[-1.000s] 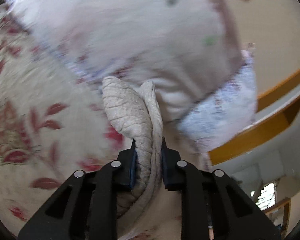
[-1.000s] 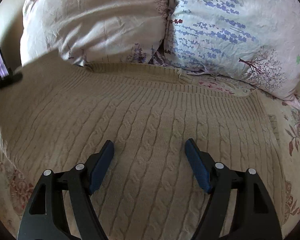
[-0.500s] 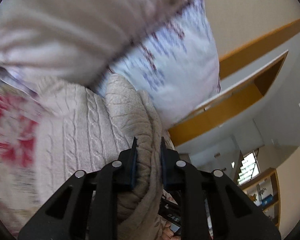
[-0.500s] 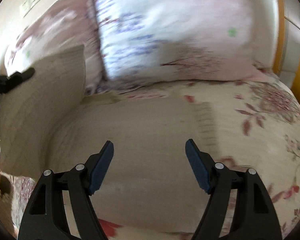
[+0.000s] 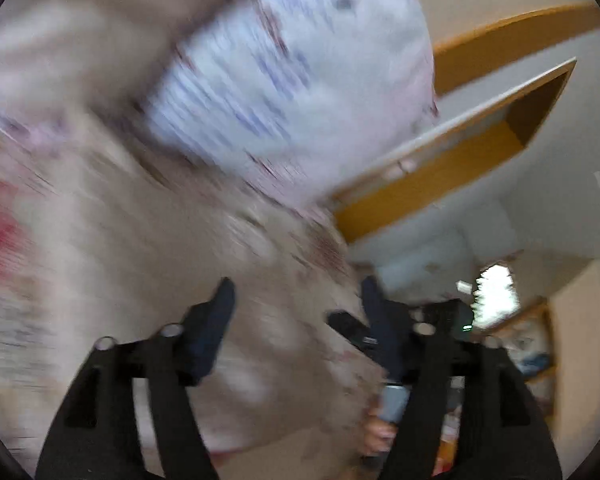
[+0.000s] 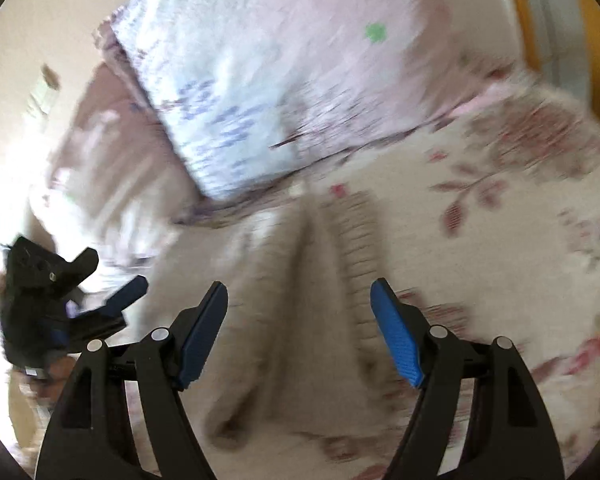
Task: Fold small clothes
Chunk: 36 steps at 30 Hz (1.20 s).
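Left gripper (image 5: pixel 296 300): jaws just opened, apart, nothing clamped | Right gripper (image 6: pixel 300 304): jaws apart, empty | Sweater (image 6: pixel 300 300): beige knit laid on the floral bedspread (image 6: pixel 520 240) below the pillows (image 6: pixel 260 92), a ridge seen down its middle | Risk: released fold may be left bunched or spring back, judged from the ridge; frames are blurred.
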Available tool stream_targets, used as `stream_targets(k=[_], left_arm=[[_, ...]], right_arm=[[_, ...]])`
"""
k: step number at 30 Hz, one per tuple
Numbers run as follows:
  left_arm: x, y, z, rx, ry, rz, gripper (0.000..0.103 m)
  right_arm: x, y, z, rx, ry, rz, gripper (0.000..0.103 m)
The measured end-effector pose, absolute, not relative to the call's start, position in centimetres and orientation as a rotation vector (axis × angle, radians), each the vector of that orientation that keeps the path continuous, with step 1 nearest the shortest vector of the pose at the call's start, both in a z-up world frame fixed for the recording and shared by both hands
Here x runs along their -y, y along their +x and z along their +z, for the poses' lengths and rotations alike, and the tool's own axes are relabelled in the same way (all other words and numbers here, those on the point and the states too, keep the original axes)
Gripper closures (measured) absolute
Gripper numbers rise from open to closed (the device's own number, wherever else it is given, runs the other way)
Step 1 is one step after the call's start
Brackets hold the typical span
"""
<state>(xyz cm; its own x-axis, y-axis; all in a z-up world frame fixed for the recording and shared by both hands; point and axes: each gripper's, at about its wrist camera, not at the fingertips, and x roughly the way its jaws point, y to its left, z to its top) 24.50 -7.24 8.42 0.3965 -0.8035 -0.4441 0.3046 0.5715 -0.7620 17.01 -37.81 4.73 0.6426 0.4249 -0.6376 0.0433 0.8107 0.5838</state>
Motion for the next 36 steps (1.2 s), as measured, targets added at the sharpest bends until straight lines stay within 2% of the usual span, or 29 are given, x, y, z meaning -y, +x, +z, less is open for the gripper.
stream_targets(k=[4, 10, 12, 14, 19, 20, 21, 24, 27, 31, 36], left_arm=[[3.5, 23.5, 8.1, -0.895, -0.537, -0.582, 0.032], [1.7, 24.2, 4.2, -0.974, -0.482, -0.486, 0.032], [1.9, 24.4, 3.3, -0.992, -0.475, -0.508, 0.032], [2.1, 24.5, 2.9, -1.004, -0.483, -0.537, 0.032], [3.0, 25.0, 1.6, -1.056, -0.530, -0.601, 0.032], [3.0, 25.1, 1.3, -1.065, -0.541, -0.610, 0.031], [3.0, 25.1, 1.2, -1.068, -0.545, -0.614, 0.031], [2.5, 24.8, 1.5, -1.067, -0.570, -0.622, 0.031], [2.0, 24.7, 1.5, -1.062, -0.590, -0.621, 0.030], [1.7, 24.5, 1.7, -1.061, -0.601, -0.636, 0.029], [2.4, 24.2, 2.0, -1.058, -0.574, -0.655, 0.029]], right_arm=[[37.1, 18.8, 3.6, -0.949, 0.716, 0.343, 0.028], [35.4, 20.8, 1.7, -1.075, 0.770, 0.404, 0.029], [34.8, 21.1, 1.3, -1.111, 0.767, 0.438, 0.036], [34.2, 21.9, 0.9, -1.129, 0.780, 0.463, 0.038], [35.2, 24.9, -0.3, -1.105, 0.903, 0.435, 0.054], [35.4, 25.4, -0.6, -1.105, 0.922, 0.426, 0.062], [35.5, 26.0, -0.9, -1.107, 0.928, 0.405, 0.076], [35.1, 26.2, -0.2, -1.067, 0.844, 0.367, 0.085], [32.7, 24.7, 4.1, -0.930, 0.563, 0.331, 0.086], [31.4, 22.7, 8.4, -0.811, 0.341, 0.284, 0.086], [32.4, 21.7, 10.2, -0.766, 0.261, 0.200, 0.087]])
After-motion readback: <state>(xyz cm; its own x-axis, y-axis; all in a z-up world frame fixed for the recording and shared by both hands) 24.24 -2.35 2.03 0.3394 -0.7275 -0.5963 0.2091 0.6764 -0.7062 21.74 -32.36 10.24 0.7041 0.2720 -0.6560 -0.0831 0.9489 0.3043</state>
